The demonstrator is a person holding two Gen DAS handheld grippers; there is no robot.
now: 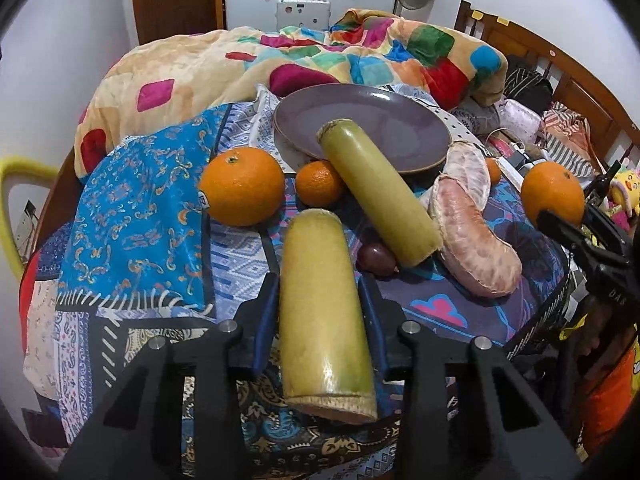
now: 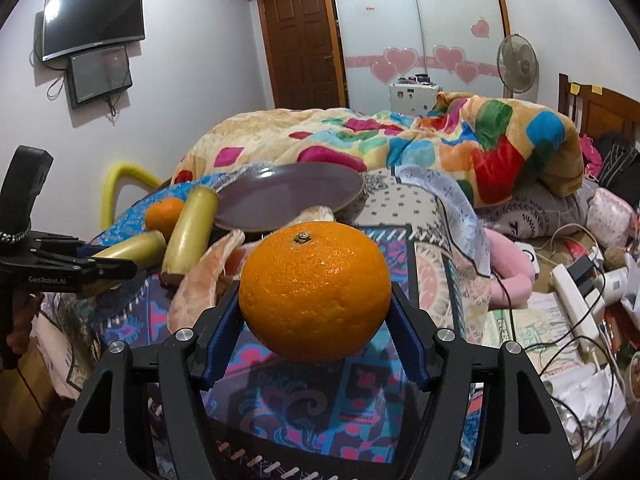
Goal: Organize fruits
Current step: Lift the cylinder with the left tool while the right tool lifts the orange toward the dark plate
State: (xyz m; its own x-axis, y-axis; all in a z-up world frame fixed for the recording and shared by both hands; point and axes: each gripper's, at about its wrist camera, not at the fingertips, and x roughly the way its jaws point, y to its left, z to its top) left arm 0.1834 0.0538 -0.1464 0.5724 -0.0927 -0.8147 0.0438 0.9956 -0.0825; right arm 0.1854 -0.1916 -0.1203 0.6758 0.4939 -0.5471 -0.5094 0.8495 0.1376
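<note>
Sugarcane piece point(image 1: 326, 316) pinched lengthwise between my left gripper's point(image 1: 320, 292) fingers.
My right gripper point(image 2: 316, 300) clamps an orange point(image 2: 315, 291) between its pads, above the bed's patterned cloth point(image 2: 304, 404).

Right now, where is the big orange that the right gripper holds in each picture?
Left wrist view: the held orange sits at the far right edge, in the right gripper's jaws.
Right wrist view: it fills the center, between the blue pads.
Shared landmark: the purple plate.

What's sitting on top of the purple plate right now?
Only the tip of one sugarcane piece overlaps the purple plate at its near rim; the rest looks bare. The pomelo segment hides the rim's edge.
</note>
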